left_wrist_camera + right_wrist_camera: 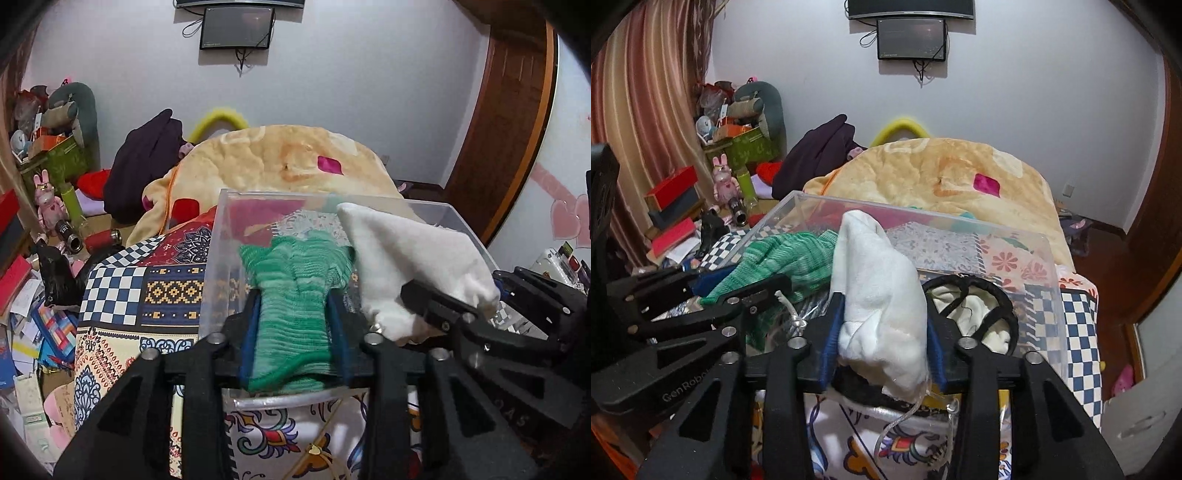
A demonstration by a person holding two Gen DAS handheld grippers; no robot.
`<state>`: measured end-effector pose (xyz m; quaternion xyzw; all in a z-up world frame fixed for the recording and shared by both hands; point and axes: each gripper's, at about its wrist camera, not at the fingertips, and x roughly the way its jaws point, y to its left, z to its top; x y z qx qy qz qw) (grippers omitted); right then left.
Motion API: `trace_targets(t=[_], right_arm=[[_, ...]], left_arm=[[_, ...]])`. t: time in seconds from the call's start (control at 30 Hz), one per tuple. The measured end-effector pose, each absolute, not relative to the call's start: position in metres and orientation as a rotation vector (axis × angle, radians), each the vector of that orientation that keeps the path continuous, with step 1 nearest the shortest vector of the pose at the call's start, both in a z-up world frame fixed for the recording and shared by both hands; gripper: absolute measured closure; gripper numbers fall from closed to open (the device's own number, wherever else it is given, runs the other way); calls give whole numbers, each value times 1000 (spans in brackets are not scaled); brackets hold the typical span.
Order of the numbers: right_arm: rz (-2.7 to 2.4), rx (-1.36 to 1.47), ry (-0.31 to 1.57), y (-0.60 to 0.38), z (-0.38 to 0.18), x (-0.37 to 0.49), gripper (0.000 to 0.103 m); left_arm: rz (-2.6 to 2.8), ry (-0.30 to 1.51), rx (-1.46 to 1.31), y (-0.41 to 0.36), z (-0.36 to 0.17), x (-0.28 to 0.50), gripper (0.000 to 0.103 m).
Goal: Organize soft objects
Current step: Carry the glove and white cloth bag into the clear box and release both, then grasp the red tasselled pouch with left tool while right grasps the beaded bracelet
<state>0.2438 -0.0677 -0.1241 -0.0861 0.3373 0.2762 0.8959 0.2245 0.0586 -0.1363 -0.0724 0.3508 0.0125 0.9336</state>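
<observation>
A clear plastic bin point(218, 236) stands on the patterned bedspread; it also shows in the right wrist view point(1049, 266). My left gripper point(293, 314) is shut on a green knitted cloth point(295, 288) and holds it over the bin's near edge. My right gripper point(882, 325) is shut on a white soft cloth point(879, 291), also over the bin. The white cloth point(402, 258) and right gripper show at the right of the left wrist view. The green cloth point(783, 258) shows left of the white one. A black-rimmed cream item point(979, 314) lies inside the bin.
A folded beige blanket point(280, 162) lies behind the bin. A dark garment point(147, 162) is heaped at the back left. Boxes, toys and papers clutter the floor on the left point(44, 229). A wooden door point(509, 122) is at the right.
</observation>
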Motion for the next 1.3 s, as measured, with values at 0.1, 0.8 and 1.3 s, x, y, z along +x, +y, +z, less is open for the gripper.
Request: trace_targets(t=[0.1,0.8,1.3], right_arm=[[572,-182,683,-74,-119,241,56],[494,-161,595,-144,-113,193,24],[451,-188,812,-153,-187,215,25]], left_arm=[[34,701,-147,59,-131,217,60],[-46,573,-128,42,-97,137,28],[-105,823,-142,13,-177,131,28]])
